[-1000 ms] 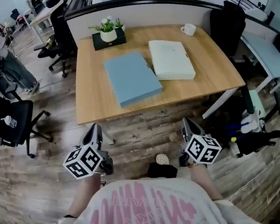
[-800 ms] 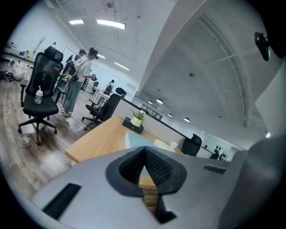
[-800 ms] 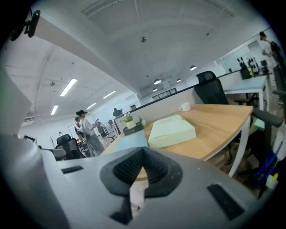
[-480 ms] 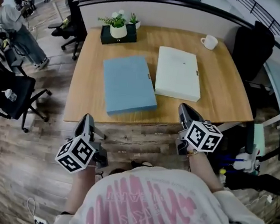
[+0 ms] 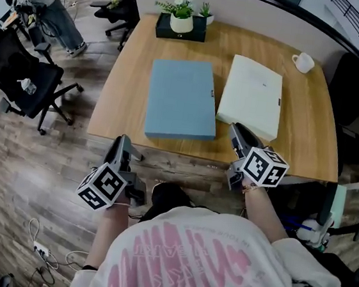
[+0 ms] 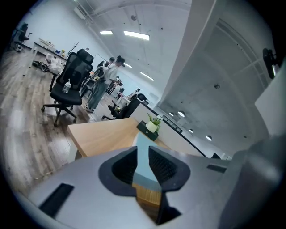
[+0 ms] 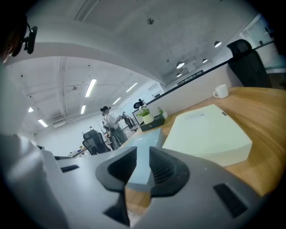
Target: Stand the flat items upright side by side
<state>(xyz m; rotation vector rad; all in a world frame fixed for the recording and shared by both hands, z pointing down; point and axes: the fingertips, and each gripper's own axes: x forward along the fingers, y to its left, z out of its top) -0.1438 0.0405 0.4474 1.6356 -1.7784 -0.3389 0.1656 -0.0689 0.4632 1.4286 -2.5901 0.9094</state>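
The left gripper (image 5: 124, 141) and right gripper (image 5: 236, 129) have just been opening their jaws to a narrow slit, with nothing between them. The blue binder (image 5: 181, 99) lies flat straight ahead of both gaps, and the cream binder (image 5: 252, 95) lies ahead and right of the right jaws. Both look stiff, smooth and fairly light, likely to slide on the table (image 5: 124, 104), so each is best pinched at its near edge, with the jaws set wider.

The wooden bench (image 5: 131, 89) carried a blue binder (image 5: 181, 98) lying flat; a cream binder (image 5: 252, 96) lay flat just beside it, on its right; a white mug (image 5: 303, 62) stood near the far right corner; a black planter tray (image 5: 193, 36) sat at the far edge.
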